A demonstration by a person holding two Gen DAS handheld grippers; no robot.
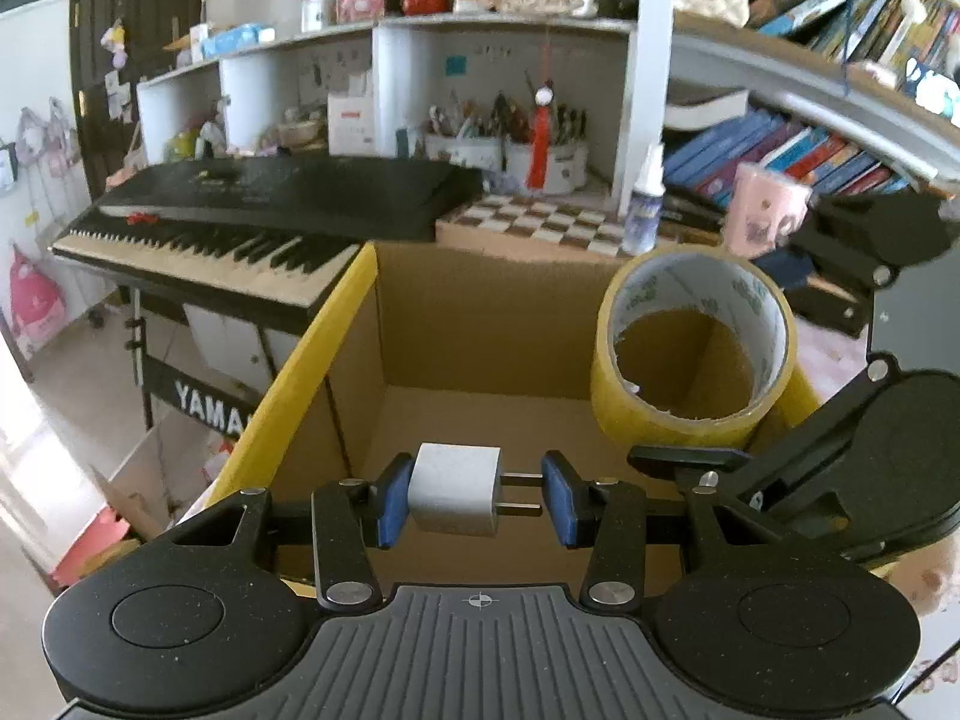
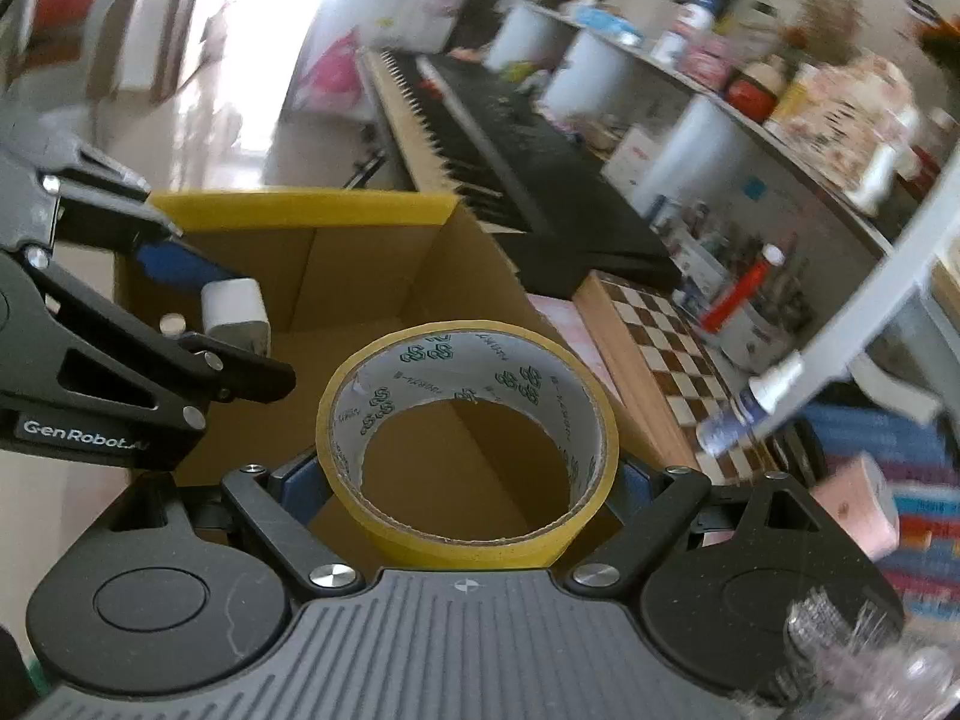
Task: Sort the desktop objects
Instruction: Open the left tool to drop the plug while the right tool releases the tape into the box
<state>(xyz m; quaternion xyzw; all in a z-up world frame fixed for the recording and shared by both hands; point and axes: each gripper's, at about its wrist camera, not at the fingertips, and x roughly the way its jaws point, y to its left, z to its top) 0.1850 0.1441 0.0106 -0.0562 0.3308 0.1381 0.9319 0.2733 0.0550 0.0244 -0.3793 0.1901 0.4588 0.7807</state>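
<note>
Desktop objects fill both grippers above an open cardboard box (image 1: pixel 480 324) whose top edges are lined with yellow tape. From the left wrist camera, the left gripper (image 1: pixel 477 498) is closed on a small white plug adapter (image 1: pixel 454 497): one blue pad (image 1: pixel 393 501) presses its flat white side, and the other blue pad meets the tips of its two metal prongs, which point sideways. The adapter hangs over the box's bare brown interior. To the right in that view, the right gripper (image 1: pixel 690 457) holds a roll of yellow packing tape (image 1: pixel 696 342) over the far right part of the box, its open core facing the camera. From the right wrist camera, the right gripper (image 2: pixel 468 480) stands wide, its blue pads pressed on opposite outer sides of the tape roll (image 2: pixel 468 438); green printing shows on the white inner core. The left gripper (image 2: pixel 210 324) enters from the left there, with the white adapter (image 2: pixel 234 312) between its fingers, near the roll but apart from it. Behind the box sit a black electronic keyboard (image 1: pixel 240 210), a chequered game board (image 1: pixel 534 222), a small spray bottle (image 1: pixel 645 204) and white shelves (image 1: pixel 420 36) crowded with books, pens and ornaments.
</note>
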